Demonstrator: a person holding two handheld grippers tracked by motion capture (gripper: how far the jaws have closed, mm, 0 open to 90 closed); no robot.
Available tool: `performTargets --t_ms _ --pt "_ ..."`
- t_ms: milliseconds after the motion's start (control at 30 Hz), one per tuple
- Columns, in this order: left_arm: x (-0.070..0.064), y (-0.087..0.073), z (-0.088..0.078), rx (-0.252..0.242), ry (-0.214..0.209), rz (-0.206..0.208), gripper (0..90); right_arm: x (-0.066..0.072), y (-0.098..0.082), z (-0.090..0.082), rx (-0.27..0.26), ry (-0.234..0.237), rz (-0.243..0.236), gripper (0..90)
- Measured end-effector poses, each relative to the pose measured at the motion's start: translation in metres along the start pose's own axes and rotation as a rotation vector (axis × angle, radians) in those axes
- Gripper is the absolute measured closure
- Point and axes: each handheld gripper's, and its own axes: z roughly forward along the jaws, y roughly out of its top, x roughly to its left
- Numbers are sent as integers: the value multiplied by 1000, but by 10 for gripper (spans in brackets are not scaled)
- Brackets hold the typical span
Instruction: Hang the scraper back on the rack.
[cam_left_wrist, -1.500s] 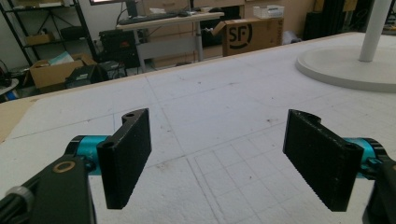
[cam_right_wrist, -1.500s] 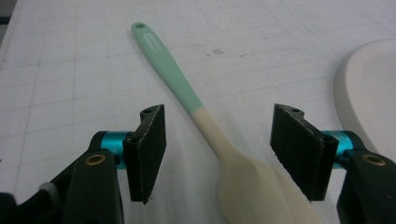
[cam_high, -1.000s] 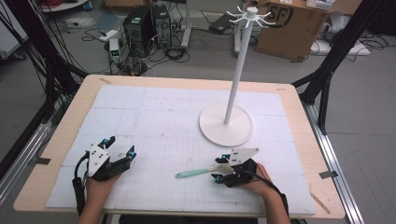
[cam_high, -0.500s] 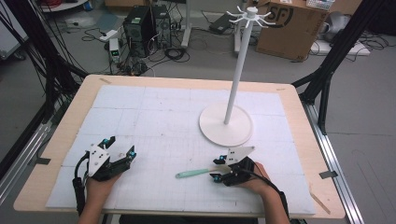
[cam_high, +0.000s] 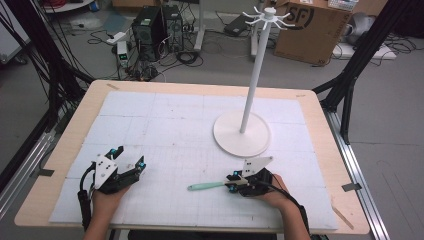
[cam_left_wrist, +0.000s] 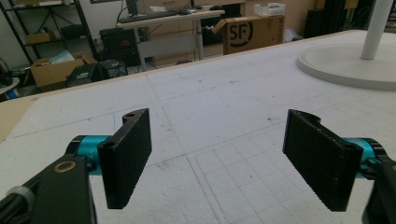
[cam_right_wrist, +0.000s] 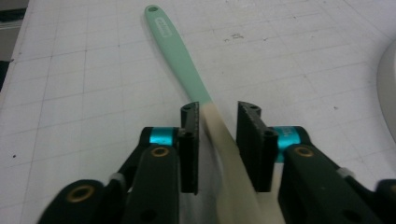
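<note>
mint-green spatula (cam_right_wrist: 175, 51) sits between right gripper (cam_right_wrist: 218, 119) jaws, just closing, gaps both sides (centre first); left gripper (cam_left_wrist: 224, 158) jaws apart at 7 o'clock.

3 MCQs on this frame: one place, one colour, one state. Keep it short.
1. Where does the white stand sit on the table?
A. far right part
B. near left corner
C. off the table

2. What colour is the utensil's handle?
A. red
B. mint green
C. black

3. How do the left gripper's jaws stand?
A. clamped on the stand
B. shut on nothing
C. wide apart, nothing between

Key:
1 A, the high view shows its round base right of centre, beyond the right gripper.
2 B, the right gripper view shows a pale green handle.
3 C, its own view shows bare mat between the pads.
</note>
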Motion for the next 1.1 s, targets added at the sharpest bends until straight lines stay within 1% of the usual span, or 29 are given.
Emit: performTargets --t_ms 167,233,267,333,433,467,533,567,600,667,800,833,967,1067,1100 --pt "0 0 0 0 1 1 244 0 0 0 -2 2 3 758" --pt "0 0 0 0 0 1 244 0 0 0 -1 3 7 744" --pt "0 0 0 1 0 2 244 0 0 0 -6 -7 4 727" --pt "0 0 0 1 0 2 244 0 0 0 -2 -9 16 693" --pt "0 0 0 3 -1 1 244 0 0 0 -1 -14 15 690" --pt "0 0 0 5 -1 3 245 -1 0 1 -7 -19 1 696" --pt "0 0 0 8 -1 8 245 0 0 0 -2 -4 12 732" --pt "-1 0 0 7 -2 8 245 0 0 1 -4 0 2 751" --pt "-1 0 0 7 -2 8 245 1 0 0 2 4 7 758" --pt "-1 0 0 6 0 8 245 0 0 0 0 2 2 765" --pt "-1 0 0 6 0 10 245 1 0 0 -2 4 9 777" --pt "-1 0 0 7 -1 10 245 0 0 0 -2 4 3 781" --pt "-1 0 0 7 -1 9 245 1 0 -1 -5 15 24 794" --pt "-1 0 1 7 -2 7 245 1 0 -1 -7 12 34 807" --pt "-1 0 1 8 -2 7 245 0 -1 -1 -14 -2 27 813"
